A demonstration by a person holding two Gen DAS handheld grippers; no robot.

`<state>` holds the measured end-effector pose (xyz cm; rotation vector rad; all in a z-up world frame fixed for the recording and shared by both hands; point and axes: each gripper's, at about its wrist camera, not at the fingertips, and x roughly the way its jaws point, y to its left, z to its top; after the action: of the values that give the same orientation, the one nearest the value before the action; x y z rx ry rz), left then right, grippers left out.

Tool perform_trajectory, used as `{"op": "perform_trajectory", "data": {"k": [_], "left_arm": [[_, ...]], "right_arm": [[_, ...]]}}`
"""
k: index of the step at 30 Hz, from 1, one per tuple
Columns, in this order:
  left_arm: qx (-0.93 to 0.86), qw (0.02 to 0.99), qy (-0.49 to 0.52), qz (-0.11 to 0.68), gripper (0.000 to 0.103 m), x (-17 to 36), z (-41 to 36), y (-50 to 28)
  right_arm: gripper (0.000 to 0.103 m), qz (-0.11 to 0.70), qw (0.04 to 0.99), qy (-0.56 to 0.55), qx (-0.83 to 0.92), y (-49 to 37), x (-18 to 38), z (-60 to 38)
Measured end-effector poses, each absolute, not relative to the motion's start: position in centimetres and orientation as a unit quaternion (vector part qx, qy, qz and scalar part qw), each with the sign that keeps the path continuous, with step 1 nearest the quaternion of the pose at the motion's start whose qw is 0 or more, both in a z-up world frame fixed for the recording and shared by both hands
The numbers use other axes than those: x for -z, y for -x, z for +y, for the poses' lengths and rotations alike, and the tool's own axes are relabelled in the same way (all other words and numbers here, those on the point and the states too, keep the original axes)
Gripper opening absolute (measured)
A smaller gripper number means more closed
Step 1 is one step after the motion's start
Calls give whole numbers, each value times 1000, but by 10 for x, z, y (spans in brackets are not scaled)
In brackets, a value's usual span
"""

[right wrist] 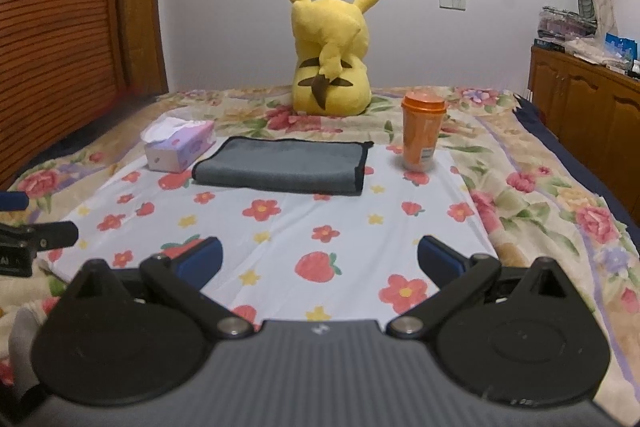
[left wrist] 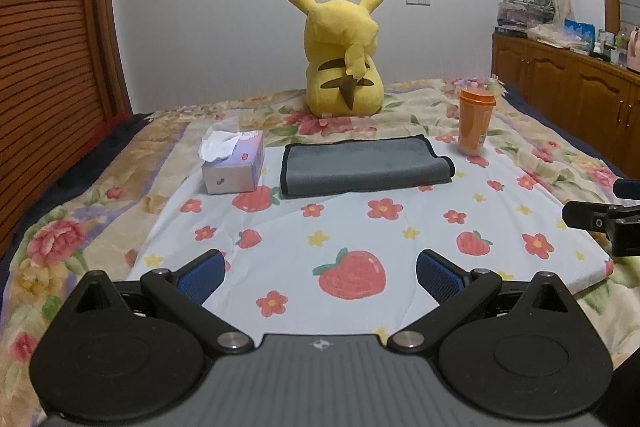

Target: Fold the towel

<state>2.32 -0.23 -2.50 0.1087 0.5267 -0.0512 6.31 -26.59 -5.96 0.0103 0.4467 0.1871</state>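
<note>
Grey towel (left wrist: 366, 163) with black edging lies folded over into a flat layered rectangle on the white strawberry-and-flower cloth (left wrist: 360, 227), far end of it, well ahead of both grippers. Tissue box (left wrist: 234, 163) just beside towel's left end, not touching. Orange cup (left wrist: 476, 123) with orange lid upright near towel's right end, apart from it. Yellow plush toy (left wrist: 344, 59) sits behind towel on floral bedspread (left wrist: 60, 239), back to camera, against white wall. Wooden cabinet (left wrist: 568, 87) along right side. Left gripper (left wrist: 320, 273) spread wide, nothing between blue pads, above near part of cloth. Right gripper (right wrist: 320, 259) likewise spread wide, holding nothing, beside the left one
</note>
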Motion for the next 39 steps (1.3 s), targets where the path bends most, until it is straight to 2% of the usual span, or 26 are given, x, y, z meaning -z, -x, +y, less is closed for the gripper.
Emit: {"op": "perform_trajectory", "data": {"k": [39], "left_arm": [[16,978,-44,203,103,8,4,-13]], "right_arm": [[103,160,984,-16,-81,-52,50,-275]]}}
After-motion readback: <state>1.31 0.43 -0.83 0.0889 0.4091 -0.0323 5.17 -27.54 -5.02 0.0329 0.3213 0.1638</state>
